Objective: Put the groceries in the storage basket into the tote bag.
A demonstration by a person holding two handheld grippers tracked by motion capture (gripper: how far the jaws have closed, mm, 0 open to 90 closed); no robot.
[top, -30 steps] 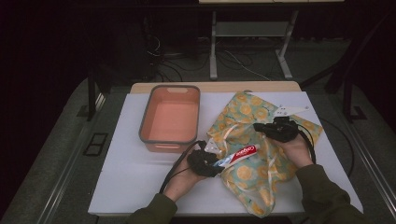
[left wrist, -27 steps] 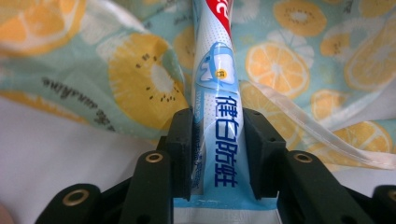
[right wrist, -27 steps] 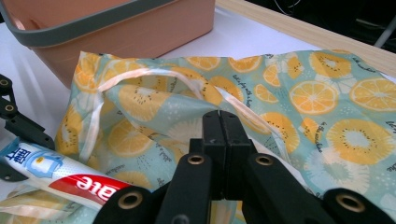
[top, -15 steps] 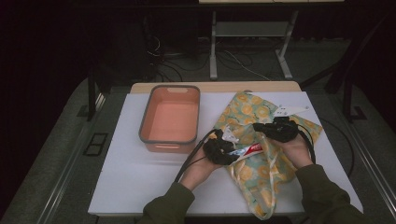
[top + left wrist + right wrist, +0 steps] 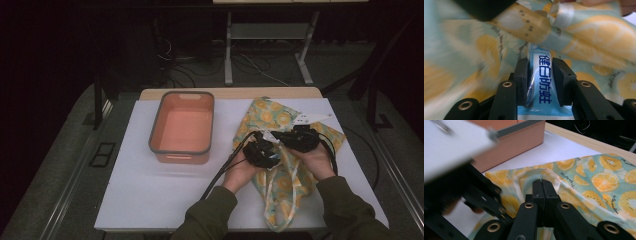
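A blue-and-white toothpaste tube (image 5: 541, 82) stands between the jaws of my left gripper (image 5: 539, 67), which is shut on it. The jaws have just opened a little with the tube still between them. The tube's far end pokes into the mouth of a teal cloth bag with orange fruit print (image 5: 599, 32). In the high view the left gripper (image 5: 262, 150) sits over the bag (image 5: 270, 117), close beside the right gripper (image 5: 300, 140). My right gripper (image 5: 542, 182) is shut on a fold of the bag's edge (image 5: 549, 173) and holds it raised.
An orange bin with a grey rim (image 5: 156, 135) stands left of the bag, also near in the right gripper view (image 5: 519, 140). Everything rests on a white board (image 5: 150, 190) over a wooden table. Cables trail from both grippers toward the person.
My left gripper has carried the tube to the right, from the bag's left edge up to its raised opening beside the right gripper. The right gripper has stayed put.
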